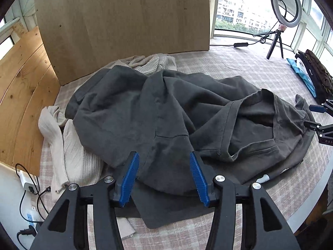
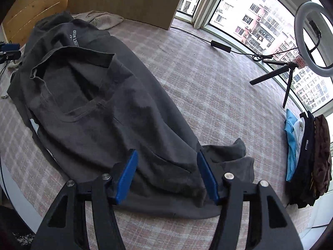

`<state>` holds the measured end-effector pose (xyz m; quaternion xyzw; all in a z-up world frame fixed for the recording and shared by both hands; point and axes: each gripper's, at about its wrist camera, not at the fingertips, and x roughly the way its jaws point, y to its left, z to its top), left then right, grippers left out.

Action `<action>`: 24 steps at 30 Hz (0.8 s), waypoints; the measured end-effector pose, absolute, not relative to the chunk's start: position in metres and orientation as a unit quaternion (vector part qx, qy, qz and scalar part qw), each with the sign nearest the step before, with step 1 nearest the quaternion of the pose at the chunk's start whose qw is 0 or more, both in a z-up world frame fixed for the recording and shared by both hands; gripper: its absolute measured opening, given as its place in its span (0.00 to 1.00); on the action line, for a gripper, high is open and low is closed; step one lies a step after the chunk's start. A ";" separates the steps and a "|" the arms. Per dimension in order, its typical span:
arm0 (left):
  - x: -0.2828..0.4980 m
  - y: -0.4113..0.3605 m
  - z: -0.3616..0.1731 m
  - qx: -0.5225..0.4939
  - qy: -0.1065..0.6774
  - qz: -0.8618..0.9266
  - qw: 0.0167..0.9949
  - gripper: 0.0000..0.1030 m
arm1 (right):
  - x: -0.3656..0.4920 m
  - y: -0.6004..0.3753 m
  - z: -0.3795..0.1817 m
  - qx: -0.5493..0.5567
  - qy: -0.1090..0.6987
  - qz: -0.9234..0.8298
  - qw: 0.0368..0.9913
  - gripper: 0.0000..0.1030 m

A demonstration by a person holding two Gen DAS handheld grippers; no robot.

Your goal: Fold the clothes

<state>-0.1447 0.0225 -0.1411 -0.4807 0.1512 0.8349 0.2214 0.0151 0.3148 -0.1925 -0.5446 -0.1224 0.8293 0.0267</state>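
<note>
A dark grey T-shirt lies crumpled on the checked table cover, its collar opening toward the right side. My left gripper is open, its blue pads either side of a sleeve fold at the shirt's near edge. In the right wrist view the same shirt stretches away to the far left. My right gripper is open, its jaws straddling the shirt's near end. The right gripper also shows at the right edge of the left wrist view.
A beige ribbed sweater lies under the shirt at the left. A stack of folded clothes sits at the right edge. A ring light on a tripod stands at the back. A wooden board stands behind.
</note>
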 end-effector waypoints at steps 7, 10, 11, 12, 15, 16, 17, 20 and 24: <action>-0.120 -0.003 -0.139 -0.493 0.124 0.848 0.149 0.47 | -0.010 0.289 -0.215 -0.536 -0.161 0.824 -0.086 0.53; -0.113 -0.002 -0.140 -0.496 0.124 0.847 0.143 0.47 | -0.006 0.292 -0.213 -0.544 -0.138 0.817 -0.134 0.07; -0.111 -0.001 -0.140 -0.497 0.126 0.846 0.145 0.47 | -0.004 0.297 -0.207 -0.538 -0.132 0.821 -0.139 0.07; -0.111 0.001 -0.140 -0.497 0.129 0.846 0.146 0.47 | -0.002 0.302 -0.199 -0.535 -0.119 0.824 -0.144 0.06; -0.114 0.010 -0.135 -0.487 0.159 0.845 0.157 0.47 | 0.008 0.335 -0.170 -0.517 -0.064 0.845 -0.122 0.05; -0.116 0.014 -0.132 -0.482 0.170 0.844 0.164 0.47 | 0.013 0.349 -0.160 -0.509 -0.045 0.853 -0.108 0.05; -0.119 0.018 -0.129 -0.477 0.181 0.842 0.175 0.47 | 0.018 0.362 -0.150 -0.501 -0.027 0.860 -0.093 0.04; -0.132 0.034 -0.124 -0.466 0.219 0.830 0.214 0.47 | 0.037 0.399 -0.131 -0.484 -0.005 0.875 -0.027 0.04; -0.146 0.071 -0.128 -0.449 0.285 0.799 0.282 0.47 | 0.038 0.430 -0.153 -0.517 0.028 0.855 0.026 0.05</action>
